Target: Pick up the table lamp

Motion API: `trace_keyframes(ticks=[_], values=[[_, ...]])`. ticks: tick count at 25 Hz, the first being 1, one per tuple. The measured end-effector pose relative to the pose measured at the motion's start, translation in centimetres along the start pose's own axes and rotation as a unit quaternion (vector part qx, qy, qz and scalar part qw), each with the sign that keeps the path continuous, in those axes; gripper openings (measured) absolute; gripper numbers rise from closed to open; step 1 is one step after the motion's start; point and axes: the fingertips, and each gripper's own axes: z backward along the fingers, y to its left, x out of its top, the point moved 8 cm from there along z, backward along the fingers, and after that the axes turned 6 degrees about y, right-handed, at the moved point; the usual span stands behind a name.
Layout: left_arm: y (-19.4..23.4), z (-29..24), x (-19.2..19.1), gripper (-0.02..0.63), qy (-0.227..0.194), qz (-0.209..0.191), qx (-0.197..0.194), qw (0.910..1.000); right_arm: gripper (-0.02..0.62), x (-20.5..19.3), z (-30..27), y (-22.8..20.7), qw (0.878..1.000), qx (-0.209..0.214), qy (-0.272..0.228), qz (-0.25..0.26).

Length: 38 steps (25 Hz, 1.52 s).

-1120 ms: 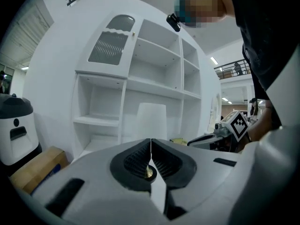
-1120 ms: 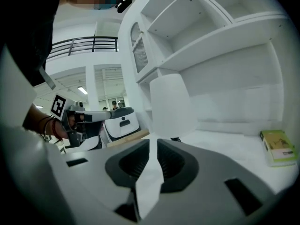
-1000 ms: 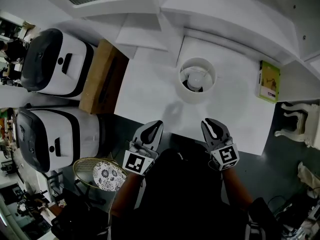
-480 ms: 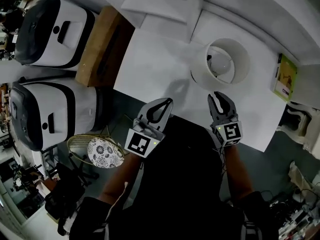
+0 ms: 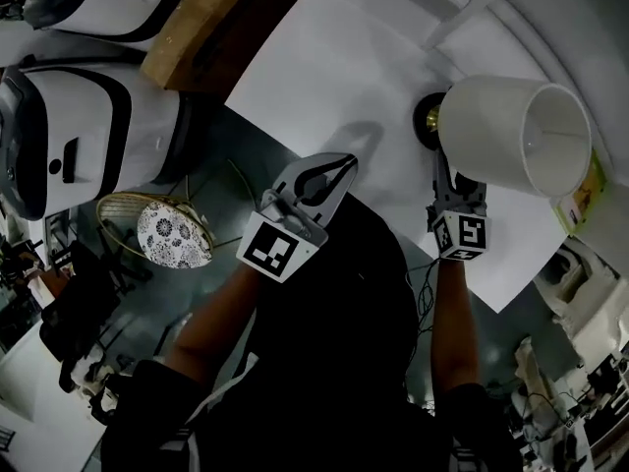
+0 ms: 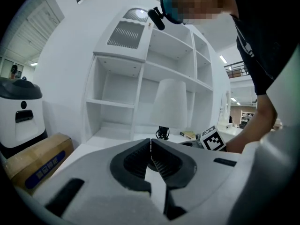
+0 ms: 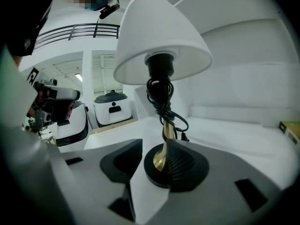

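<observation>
The table lamp has a white shade (image 5: 516, 136), a brass stem (image 7: 166, 134) with black cord wound round it, and a round black base (image 7: 159, 171). It stands upright on the white table (image 5: 334, 77). My right gripper (image 7: 154, 146) is at the foot of the lamp and its jaws are opening. The base and stem sit between them; the left pad stands clear of the base. In the head view the right gripper (image 5: 450, 180) reaches under the shade. My left gripper (image 6: 150, 146) is shut on nothing. It hovers at the table's near edge, left of the lamp (image 6: 169, 104).
A cardboard box (image 5: 211, 23) and two white-and-black appliances (image 5: 79, 141) stand left of the table. A wire basket holding a patterned dish (image 5: 172, 234) sits on the floor below. A green booklet (image 5: 580, 200) lies past the lamp. White shelves (image 6: 119, 86) rise behind the table.
Both grippers have moved forward and down toward the table. The right one has reached the lamp's foot and its jaws have gone from shut to parted. The head view has swung.
</observation>
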Motion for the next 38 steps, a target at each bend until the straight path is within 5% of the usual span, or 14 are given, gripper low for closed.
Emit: trace_keyframes(ticks=[12,25,38], values=[[0.2,0.7,-3.4,0.018,-0.007,0.011,0.004,0.9999,0.172,-1.0,-2.3,-1.0,0.998,-0.054,0.009,0.025],[3.4,0.5,-4.5,0.018,-0.007,0.022,0.034,0.9992,0.173,0.4,-5.4,-2.8,0.993,-0.106,-0.027,-0.041],[1.2,-1.7,-4.1,0.018,0.009,0.032,-0.007,0.9994,0.163,0.0,-6.3,-2.5,0.996,-0.074,-0.058,0.009]])
